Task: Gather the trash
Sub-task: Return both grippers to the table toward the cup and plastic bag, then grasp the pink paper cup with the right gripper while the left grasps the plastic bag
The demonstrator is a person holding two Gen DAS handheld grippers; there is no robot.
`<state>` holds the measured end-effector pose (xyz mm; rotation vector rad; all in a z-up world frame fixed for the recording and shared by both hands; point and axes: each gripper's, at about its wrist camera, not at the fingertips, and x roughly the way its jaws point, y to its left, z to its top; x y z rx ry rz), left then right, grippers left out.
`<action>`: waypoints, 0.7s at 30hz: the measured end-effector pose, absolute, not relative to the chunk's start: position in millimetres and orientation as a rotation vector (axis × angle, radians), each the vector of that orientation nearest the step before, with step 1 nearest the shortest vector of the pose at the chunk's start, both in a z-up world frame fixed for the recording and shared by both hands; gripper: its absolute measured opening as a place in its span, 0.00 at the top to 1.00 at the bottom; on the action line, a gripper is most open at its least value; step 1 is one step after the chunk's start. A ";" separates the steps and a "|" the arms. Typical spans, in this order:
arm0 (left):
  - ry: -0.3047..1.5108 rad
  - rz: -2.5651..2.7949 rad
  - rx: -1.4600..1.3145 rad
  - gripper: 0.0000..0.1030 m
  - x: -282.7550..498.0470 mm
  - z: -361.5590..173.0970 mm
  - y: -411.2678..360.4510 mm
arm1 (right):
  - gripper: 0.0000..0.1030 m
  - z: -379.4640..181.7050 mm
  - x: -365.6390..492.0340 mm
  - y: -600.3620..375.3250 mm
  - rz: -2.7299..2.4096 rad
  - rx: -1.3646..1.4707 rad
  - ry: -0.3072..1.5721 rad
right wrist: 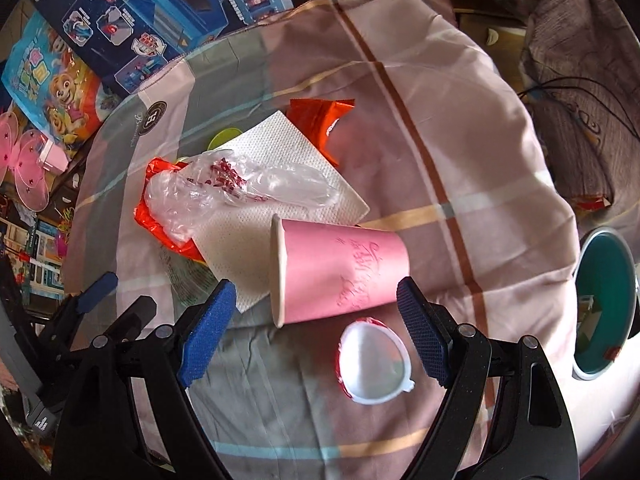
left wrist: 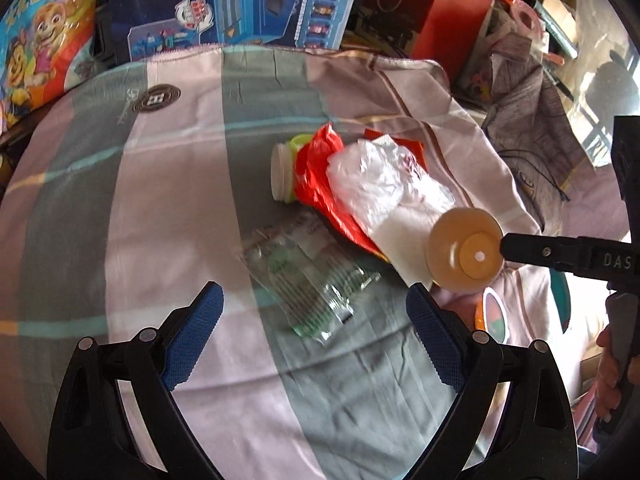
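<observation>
The pink paper cup (right wrist: 340, 276) lies on its side on the bed's striped sheet (right wrist: 460, 152), at twelve o'clock from the spread, empty right claw (right wrist: 316, 326), long axis nine-to-three. The left claw (left wrist: 316, 318), also spread, probably sits farther.

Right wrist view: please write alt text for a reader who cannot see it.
A pink paper cup lies on its side on a striped cloth, just ahead of the open right gripper. Behind it lie a white napkin, clear plastic and red wrappers; a white lid lies nearer.
</observation>
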<state>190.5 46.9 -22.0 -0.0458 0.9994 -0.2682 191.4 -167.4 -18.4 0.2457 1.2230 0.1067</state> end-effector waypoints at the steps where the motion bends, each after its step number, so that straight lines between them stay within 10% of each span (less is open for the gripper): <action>1: 0.998 -0.277 -0.028 0.10 196.0 -19.4 44.4 | 0.23 -21.2 194.4 -167.1 0.103 0.248 1.228; 15: 0.899 -0.441 0.290 0.10 252.2 -4.0 -38.1 | 0.24 -47.3 192.1 -229.7 -0.025 0.322 1.239; 21: 0.999 -0.472 0.386 0.36 247.3 -42.5 -54.2 | 0.48 -53.5 180.2 -258.7 -0.036 0.376 1.218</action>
